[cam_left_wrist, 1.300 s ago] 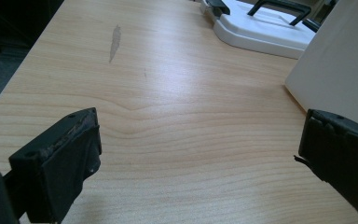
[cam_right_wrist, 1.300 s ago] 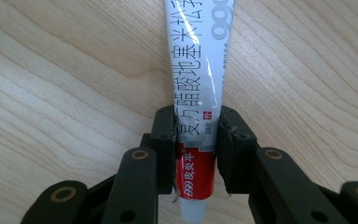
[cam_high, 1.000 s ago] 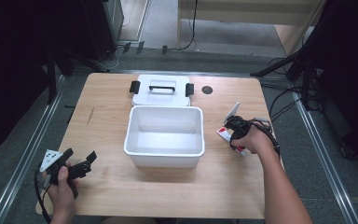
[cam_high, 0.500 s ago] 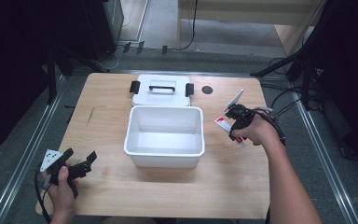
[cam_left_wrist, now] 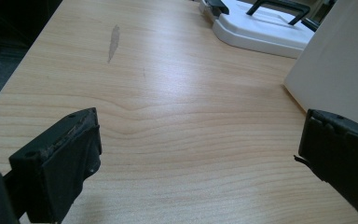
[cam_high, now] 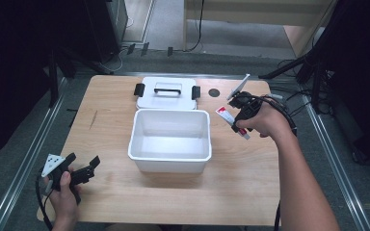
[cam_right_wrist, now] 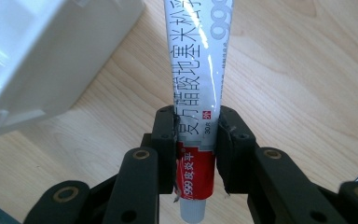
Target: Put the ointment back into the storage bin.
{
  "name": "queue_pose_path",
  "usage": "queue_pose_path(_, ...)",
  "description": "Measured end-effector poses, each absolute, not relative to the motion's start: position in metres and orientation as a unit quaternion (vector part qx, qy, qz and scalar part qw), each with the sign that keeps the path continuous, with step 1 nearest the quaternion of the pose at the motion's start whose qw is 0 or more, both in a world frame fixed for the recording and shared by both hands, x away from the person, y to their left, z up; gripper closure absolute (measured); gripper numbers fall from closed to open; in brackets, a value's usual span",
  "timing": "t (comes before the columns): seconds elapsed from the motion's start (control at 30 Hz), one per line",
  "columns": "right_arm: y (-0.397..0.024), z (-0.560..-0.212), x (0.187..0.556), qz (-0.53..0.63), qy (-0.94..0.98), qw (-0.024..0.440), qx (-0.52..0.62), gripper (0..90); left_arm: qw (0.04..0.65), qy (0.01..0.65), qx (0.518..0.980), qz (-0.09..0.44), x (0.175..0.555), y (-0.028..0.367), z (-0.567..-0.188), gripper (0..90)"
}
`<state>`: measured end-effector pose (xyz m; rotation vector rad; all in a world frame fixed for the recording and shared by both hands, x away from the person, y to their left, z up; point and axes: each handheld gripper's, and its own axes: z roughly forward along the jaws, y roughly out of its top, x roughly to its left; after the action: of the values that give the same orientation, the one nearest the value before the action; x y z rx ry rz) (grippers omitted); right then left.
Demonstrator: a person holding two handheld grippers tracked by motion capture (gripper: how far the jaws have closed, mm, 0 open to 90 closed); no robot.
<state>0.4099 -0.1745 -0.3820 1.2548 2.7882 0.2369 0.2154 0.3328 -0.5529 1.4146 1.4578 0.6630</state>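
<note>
Tube (cam_right_wrist: 198,84) now lifted off table, clamped in right gripper (cam_high: 241,111), nearing box (cam_high: 169,139); probably goes in. Left gripper (cam_high: 78,172) idle, jaws apart.

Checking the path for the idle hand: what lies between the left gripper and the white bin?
Only bare wooden table; the left gripper view shows it between the open left gripper and the white bin.

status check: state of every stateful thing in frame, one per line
white bin: open, looks empty
lid: off, flat on the table behind the bin
ointment tube: clamped in the right gripper, off the table
right gripper: shut on the tube
left gripper: open, holding nothing
</note>
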Motion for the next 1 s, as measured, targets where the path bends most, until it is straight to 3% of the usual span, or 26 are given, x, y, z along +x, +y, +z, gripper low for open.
queue_pose_path(0.37, -0.142, -0.360, 0.407, 0.088, 0.920, 0.039, 0.379, 71.9, 0.483, 0.596, 0.581, 0.274, 0.216, 0.332, -0.553, 0.0)
queue_pose_path(1.0, -0.093, -0.355, 0.404, 0.098, 0.947, 0.026, 0.304, 71.9, 0.483, 0.596, 0.582, 0.271, 0.215, 0.333, -0.553, 0.0)
